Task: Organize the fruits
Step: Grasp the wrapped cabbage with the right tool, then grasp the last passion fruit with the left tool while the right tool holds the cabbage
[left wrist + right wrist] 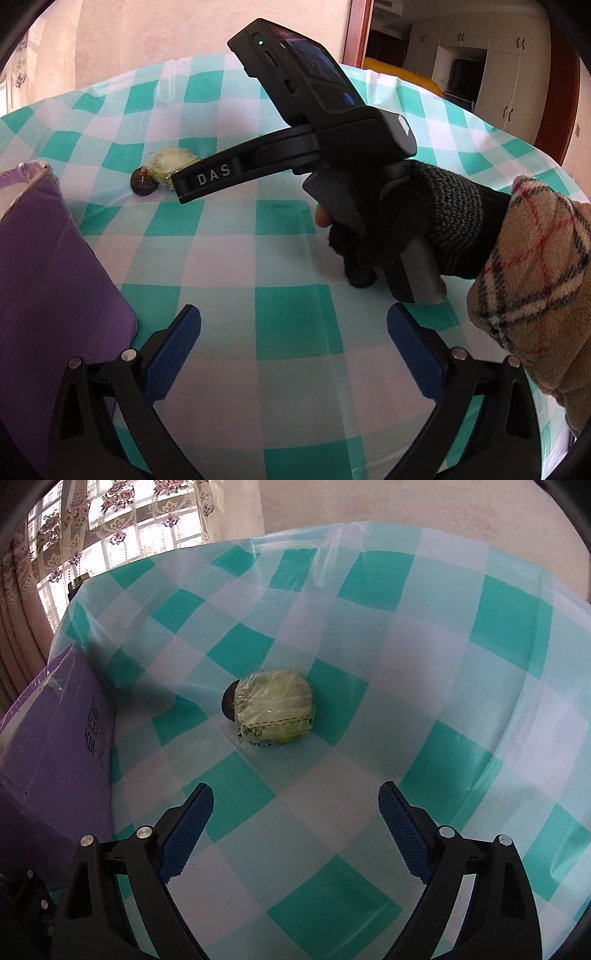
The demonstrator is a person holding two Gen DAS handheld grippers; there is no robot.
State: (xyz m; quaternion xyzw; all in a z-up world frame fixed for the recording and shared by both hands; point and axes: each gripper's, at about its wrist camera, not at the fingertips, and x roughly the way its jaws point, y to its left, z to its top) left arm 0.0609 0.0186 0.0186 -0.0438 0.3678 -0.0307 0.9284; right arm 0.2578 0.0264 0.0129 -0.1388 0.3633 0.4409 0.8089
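Fingers [402,827] apart, R gripper [295,823] aimed at wrapped fruit [275,709]

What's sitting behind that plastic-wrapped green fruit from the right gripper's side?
A small dark round fruit peeks out at the far left edge of the wrapped green fruit, touching it. Most of it is covered in the right wrist view; the left wrist view shows it whole.

Glossy checked plastic sheet [369,635] covering the counter; fruit [275,705] in shiny clear film; matt purple cardboard box [55,731] at 9 o'clock; hand-held gripper [295,834] of matt black plastic, with textured blue pads [184,834].
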